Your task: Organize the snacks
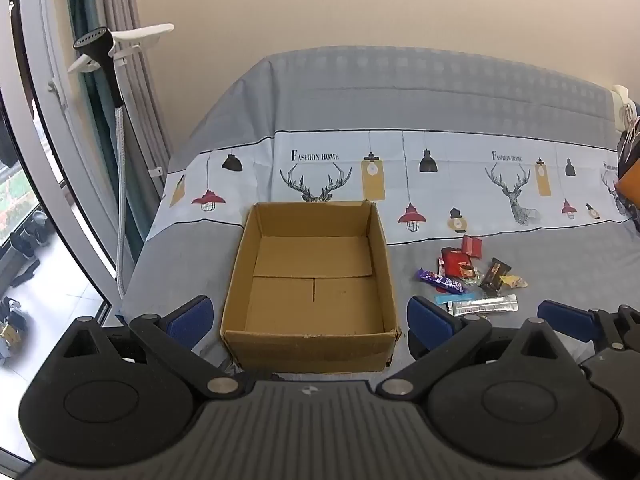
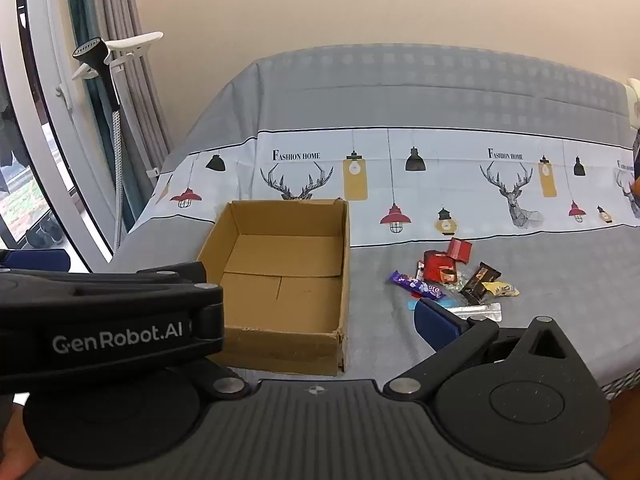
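An open, empty cardboard box point(image 1: 312, 280) point(image 2: 280, 280) stands on the grey printed cloth point(image 1: 400, 100). To its right lies a small heap of snacks point(image 1: 468, 280) point(image 2: 452, 280): a purple bar point(image 1: 440, 282), red packets point(image 1: 456, 262), a dark brown packet point(image 1: 494, 276), a yellow sweet point(image 1: 514, 282) and a silver stick pack point(image 1: 484, 306). My left gripper point(image 1: 312, 322) is open, held above the box's near wall, nothing between its blue pads. My right gripper point(image 2: 316, 322) is also open and holds nothing. Its right pad point(image 2: 436, 324) hovers just before the silver pack; the left gripper's body point(image 2: 112, 320) hides its left finger.
The cloth drops off at its left edge, beside a window and grey curtains point(image 1: 132, 80). A garment steamer head on a stand point(image 1: 96, 46) rises there. An orange bag point(image 1: 630, 184) sits at the far right. A deer-and-lamp printed band point(image 1: 440, 176) runs behind the box.
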### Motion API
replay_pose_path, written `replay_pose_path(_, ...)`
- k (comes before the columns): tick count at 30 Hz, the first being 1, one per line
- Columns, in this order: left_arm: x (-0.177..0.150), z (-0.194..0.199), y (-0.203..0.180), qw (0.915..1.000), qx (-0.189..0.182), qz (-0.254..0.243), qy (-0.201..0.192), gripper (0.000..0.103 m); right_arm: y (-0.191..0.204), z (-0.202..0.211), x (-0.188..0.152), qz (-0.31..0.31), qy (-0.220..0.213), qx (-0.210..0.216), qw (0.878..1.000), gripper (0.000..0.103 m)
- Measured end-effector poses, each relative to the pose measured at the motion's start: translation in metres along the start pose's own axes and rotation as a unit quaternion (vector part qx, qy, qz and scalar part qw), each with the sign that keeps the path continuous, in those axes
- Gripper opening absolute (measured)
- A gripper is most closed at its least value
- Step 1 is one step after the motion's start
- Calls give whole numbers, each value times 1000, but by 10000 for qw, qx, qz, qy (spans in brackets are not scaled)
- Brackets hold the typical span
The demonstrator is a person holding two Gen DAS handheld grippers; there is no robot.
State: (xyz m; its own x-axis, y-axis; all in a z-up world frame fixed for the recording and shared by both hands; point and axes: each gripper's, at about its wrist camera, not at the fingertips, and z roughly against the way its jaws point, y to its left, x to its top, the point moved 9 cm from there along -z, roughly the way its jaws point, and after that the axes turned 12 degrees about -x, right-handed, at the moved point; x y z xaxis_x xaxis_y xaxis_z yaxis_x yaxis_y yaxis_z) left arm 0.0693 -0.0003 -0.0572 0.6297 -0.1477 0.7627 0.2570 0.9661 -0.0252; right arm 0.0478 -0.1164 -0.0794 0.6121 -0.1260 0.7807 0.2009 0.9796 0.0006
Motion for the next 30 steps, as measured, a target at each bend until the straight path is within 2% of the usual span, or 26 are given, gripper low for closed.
replay_pose_path(4,0,1,-1,10000,67,-63,-1,103,-8,3,11,-3,-8,-20,10000,103)
replay_pose_path(13,-19,-12,6,9999,67,66,88,103,18,-10,-23,35,-9,-48,10000,103)
replay_pose_path(23,-28,-15,-3,9999,54,78,91,103,9,-9,-10,16,187,5,9998,103)
replay_pose_path(30,-25,-17,-2,9999,27,83,144,103,6,-11,-13,22,208,6,9998,103)
